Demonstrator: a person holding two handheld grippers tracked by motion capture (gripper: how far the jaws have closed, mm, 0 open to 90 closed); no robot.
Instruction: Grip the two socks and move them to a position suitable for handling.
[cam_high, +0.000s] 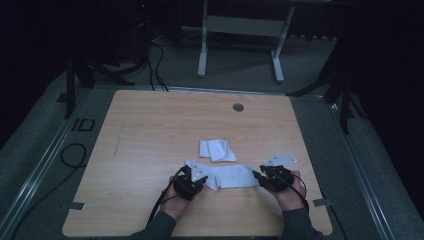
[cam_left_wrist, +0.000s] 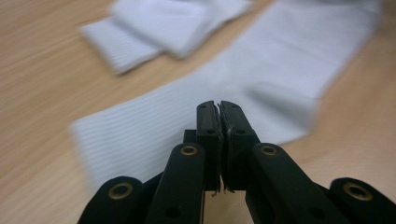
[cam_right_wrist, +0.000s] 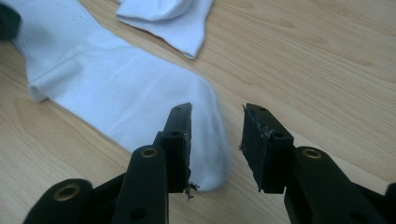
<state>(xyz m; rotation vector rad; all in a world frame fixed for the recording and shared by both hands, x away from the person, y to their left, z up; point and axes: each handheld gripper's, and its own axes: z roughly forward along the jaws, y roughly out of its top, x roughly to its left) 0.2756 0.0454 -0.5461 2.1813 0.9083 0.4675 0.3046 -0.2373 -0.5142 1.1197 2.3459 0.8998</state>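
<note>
White sock (cam_high: 231, 176) is laid lengthwise between both tongs on the worktop (cam_high: 150, 130). Left tongs (cam_left_wrist: 218, 108) closed at cuff end; right tongs (cam_right_wrist: 215, 122) open beside toe.

Premises present as a dim lab or recording studio. A bare wooden table (cam_high: 150, 130) stands on grey carpet, black cables (cam_high: 155, 62) trail across the floor beyond it, with dark tripod legs (cam_high: 75, 75) and a white desk frame (cam_high: 240, 30) farther back.
</note>
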